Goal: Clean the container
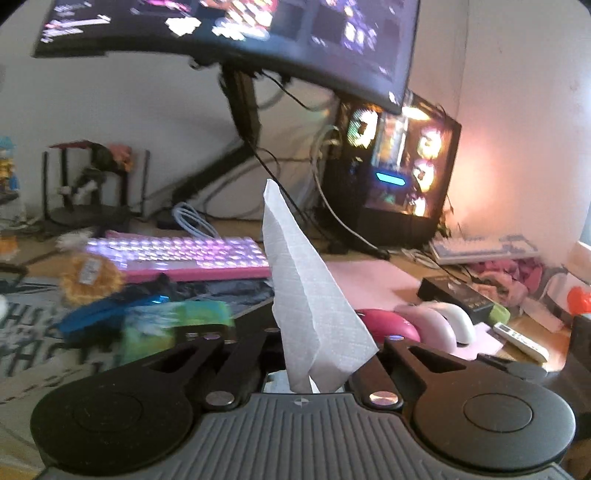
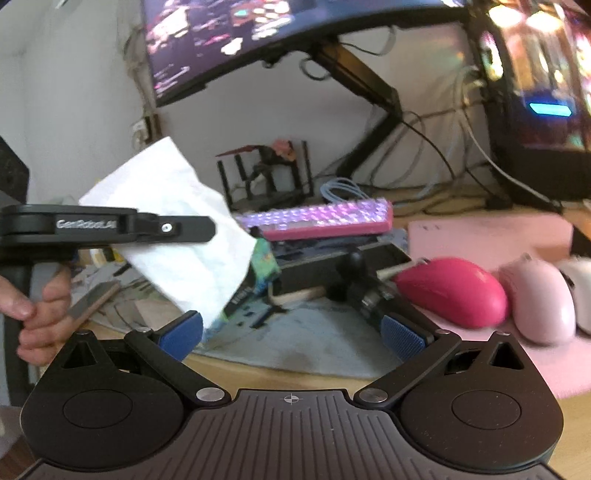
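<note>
A white paper tissue stands up from my left gripper, which is shut on its lower end. From the right wrist view the same tissue hangs from the left gripper, and a person's hand holds that gripper's handle. My right gripper is open, blue pads wide apart with nothing between them. A low black box-like container lies on the desk beyond it, in front of the keyboard. Its inside is blurred.
A lit pink keyboard lies behind the container. Three mice, magenta, pink and white, rest on a pink mat. A curved monitor on an arm hangs overhead, and a glowing PC case stands at the right.
</note>
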Demonstrator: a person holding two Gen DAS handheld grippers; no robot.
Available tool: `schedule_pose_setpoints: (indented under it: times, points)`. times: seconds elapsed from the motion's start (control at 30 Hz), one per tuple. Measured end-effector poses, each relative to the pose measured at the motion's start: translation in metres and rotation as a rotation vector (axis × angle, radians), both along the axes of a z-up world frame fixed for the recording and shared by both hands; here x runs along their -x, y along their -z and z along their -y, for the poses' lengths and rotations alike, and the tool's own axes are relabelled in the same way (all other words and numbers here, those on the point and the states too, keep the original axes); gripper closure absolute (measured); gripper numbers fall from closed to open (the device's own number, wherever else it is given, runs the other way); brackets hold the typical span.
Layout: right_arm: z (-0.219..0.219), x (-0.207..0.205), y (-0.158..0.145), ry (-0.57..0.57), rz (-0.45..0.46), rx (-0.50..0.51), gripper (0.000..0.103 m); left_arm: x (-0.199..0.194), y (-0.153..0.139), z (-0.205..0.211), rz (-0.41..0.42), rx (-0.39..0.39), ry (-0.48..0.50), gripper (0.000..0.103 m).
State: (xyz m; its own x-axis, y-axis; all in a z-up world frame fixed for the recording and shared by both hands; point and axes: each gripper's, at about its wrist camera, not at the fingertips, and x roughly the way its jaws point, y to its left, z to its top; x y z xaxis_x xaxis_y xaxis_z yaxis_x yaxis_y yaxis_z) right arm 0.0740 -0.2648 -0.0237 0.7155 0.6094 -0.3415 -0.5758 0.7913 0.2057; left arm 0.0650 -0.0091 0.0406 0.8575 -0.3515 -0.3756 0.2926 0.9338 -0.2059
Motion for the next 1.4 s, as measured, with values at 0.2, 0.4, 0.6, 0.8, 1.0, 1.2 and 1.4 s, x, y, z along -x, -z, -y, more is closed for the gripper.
schedule_pose_setpoints:
  times: [0.2, 0.4, 0.6, 0.8, 1.0, 1.2, 1.4]
  points:
    - [-0.043, -0.002, -0.010, -0.025, 0.025, 0.049, 0.000, 0.023, -0.003, -0.038, 0.019, 0.019, -0.075, 0.097]
    - [-0.091, -0.009, -0.016, -0.040, 0.027, 0.092, 0.000, 0.039, 0.001, -0.074, 0.024, 0.052, -0.127, 0.097]
    - [-0.138, -0.028, -0.015, 0.009, 0.020, 0.165, 0.000, 0.058, 0.002, -0.107, 0.055, 0.090, -0.183, 0.097]
    - [-0.169, -0.046, -0.005, 0.059, -0.016, 0.201, 0.000, 0.069, 0.008, -0.132, 0.053, 0.129, -0.224, 0.097]
    - [-0.187, -0.045, -0.002, 0.135, -0.011, 0.250, 0.000, 0.070, 0.015, -0.144, 0.050, 0.157, -0.227, 0.097]
    - [-0.206, -0.042, 0.002, 0.216, -0.005, 0.303, 0.000, 0.073, 0.019, -0.144, 0.074, 0.160, -0.207, 0.096]
    - [-0.218, -0.047, 0.005, 0.246, 0.014, 0.355, 0.000, 0.076, 0.022, -0.150, 0.085, 0.181, -0.206, 0.096]
